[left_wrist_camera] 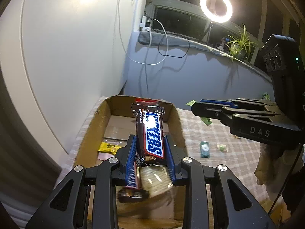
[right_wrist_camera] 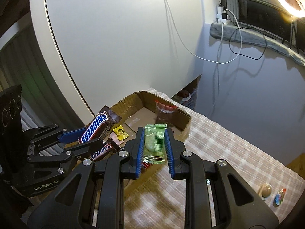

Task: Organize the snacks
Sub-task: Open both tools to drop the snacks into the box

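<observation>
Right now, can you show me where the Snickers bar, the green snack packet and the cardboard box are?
Snickers bar [left_wrist_camera: 152, 135], left wrist view, on the blue lettering.
Green snack packet [right_wrist_camera: 154, 143], right wrist view, middle of the wrapper.
Cardboard box [left_wrist_camera: 178, 122], left wrist view, on its right wall.

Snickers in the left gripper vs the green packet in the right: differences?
The Snickers is a long brown bar with blue lettering; the green packet is short, flat and see-through. The Snickers sticks out well past the left gripper; the packet barely clears the right gripper. Both are clamped near the cardboard box.
</observation>
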{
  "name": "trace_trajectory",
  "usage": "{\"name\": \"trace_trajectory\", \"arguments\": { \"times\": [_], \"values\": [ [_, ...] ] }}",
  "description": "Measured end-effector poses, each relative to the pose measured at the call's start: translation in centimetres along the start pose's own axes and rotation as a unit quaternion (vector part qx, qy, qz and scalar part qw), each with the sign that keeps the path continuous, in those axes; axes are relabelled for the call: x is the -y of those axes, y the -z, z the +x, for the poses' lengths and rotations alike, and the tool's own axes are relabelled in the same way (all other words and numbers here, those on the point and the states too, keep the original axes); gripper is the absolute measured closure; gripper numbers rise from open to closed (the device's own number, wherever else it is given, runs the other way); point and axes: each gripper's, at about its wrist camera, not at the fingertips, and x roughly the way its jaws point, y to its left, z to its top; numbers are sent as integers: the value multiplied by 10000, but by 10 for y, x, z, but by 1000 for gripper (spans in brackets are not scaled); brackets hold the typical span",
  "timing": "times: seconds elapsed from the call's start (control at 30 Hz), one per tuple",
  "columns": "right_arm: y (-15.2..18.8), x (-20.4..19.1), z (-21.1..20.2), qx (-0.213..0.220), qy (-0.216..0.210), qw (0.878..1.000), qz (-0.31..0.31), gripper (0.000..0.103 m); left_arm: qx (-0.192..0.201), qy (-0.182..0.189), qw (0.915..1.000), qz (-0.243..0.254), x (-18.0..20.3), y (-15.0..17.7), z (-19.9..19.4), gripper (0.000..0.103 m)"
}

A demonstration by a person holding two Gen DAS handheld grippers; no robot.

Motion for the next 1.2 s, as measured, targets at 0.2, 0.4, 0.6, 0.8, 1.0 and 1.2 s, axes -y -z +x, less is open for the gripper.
{"name": "trace_trajectory", "arguments": {
  "times": [0.2, 0.4, 0.6, 0.8, 1.0, 1.2],
  "values": [
    [-4, -5, 19, -117, -25, 9999, -41, 81, -47, -55, 9999, -77, -11, 0, 6, 75],
    [-8, -8, 35, -211, -44, 9997, -61, 81, -78, -70, 9999, -131, -18, 1, 9, 75],
    [-10, -9, 47, -300, -75, 9995, -74, 81, -107, -89, 9998, -174, -23, 2, 10, 75],
    [-11, -8, 53, -314, -48, 9995, -77, 80, -105, -150, 9996, -194, -26, 1, 10, 74],
    [-11, -9, 51, -245, 18, 9997, -91, 48, -50, -242, 9995, -180, -26, 0, 6, 66],
    [-12, -9, 43, -137, 148, 9997, -110, 36, -1, -320, 9994, -147, -25, 1, 4, 53]
  ]
}}
